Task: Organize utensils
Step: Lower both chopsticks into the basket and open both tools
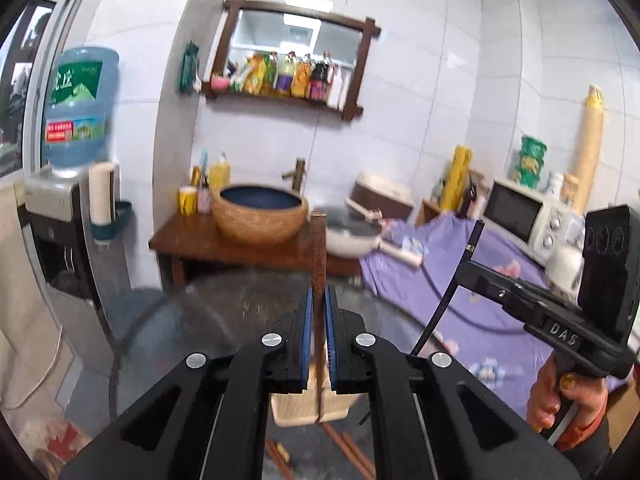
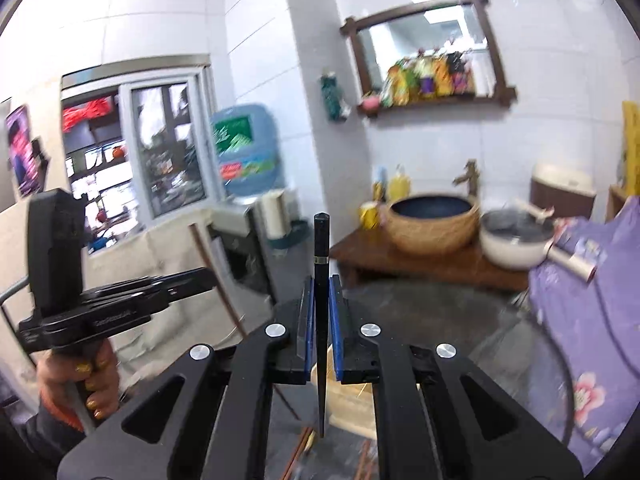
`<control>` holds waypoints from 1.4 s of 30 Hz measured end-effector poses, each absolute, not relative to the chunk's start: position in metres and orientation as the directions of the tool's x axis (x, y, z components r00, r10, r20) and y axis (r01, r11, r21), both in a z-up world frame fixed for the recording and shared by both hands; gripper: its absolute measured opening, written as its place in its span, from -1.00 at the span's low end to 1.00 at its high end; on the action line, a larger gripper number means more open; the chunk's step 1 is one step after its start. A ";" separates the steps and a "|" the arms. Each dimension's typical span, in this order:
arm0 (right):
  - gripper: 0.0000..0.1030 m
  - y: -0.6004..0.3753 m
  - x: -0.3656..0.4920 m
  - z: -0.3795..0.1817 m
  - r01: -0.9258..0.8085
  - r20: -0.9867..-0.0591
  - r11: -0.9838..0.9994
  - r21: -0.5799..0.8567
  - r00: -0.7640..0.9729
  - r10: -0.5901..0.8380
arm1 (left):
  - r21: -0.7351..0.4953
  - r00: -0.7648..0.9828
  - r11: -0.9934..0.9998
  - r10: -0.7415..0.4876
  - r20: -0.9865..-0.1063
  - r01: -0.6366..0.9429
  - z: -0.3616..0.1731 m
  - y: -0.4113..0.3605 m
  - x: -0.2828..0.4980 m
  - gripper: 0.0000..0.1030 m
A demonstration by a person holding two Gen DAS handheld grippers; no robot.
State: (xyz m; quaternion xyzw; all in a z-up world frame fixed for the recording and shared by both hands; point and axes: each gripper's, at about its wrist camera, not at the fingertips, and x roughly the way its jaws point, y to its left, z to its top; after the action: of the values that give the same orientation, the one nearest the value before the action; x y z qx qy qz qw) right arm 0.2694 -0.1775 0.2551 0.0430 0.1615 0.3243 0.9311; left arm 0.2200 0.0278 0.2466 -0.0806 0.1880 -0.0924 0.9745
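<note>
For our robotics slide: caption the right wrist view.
Right gripper clamps a black chopstick upright.

— Rig items?
— Matte-black left gripper [image 1: 319, 304]: blue-edged pads, four silver screws; twin right gripper [image 2: 320, 300].
— Person?
— Right hand [image 1: 560, 396] at 4 o'clock: gold-glitter nails, orange cuff, white "DAS" lettering above.

Readable markings from my two wrist feeds

I can read "DAS" in raised letters on the right gripper [image 1: 468, 276] body in my left wrist view; the water jug [image 1: 80, 108] carries green and red labels whose characters are too blurred for me to read.
</note>
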 end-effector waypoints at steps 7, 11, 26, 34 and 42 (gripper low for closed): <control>-0.85 -0.166 0.320 0.263 -0.501 -0.254 0.853 0.145 0.815 0.521 | -0.155 0.935 0.986 -0.112 -0.336 0.062 0.255 0.015 0.271 -0.87; -0.85 -0.157 0.334 0.236 -0.472 -0.277 0.875 0.104 0.831 0.482 | -0.156 0.920 0.987 -0.095 -0.381 0.037 0.224 0.011 0.295 -0.87; -0.85 -0.150 0.368 0.136 -0.422 -0.426 0.896 0.138 0.791 0.438 | -0.214 0.817 0.976 -0.146 -0.558 0.029 0.118 0.014 0.319 -0.87; -0.55 -0.157 0.369 0.127 -0.408 -0.426 0.900 0.155 0.794 0.434 | -0.214 0.812 0.976 -0.157 -0.563 0.041 0.112 0.014 0.315 -0.26; 0.20 -0.180 0.331 0.109 -0.387 -0.412 0.904 0.183 0.805 0.427 | -0.134 0.847 0.991 -0.090 -0.525 0.022 0.104 0.020 0.259 0.76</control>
State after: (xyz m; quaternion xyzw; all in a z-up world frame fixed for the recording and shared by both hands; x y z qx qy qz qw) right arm 0.3313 -0.1798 0.1091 0.0448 0.2273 0.2144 0.9489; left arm 0.2591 0.0196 0.1040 -0.0614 0.2754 -0.0293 0.9589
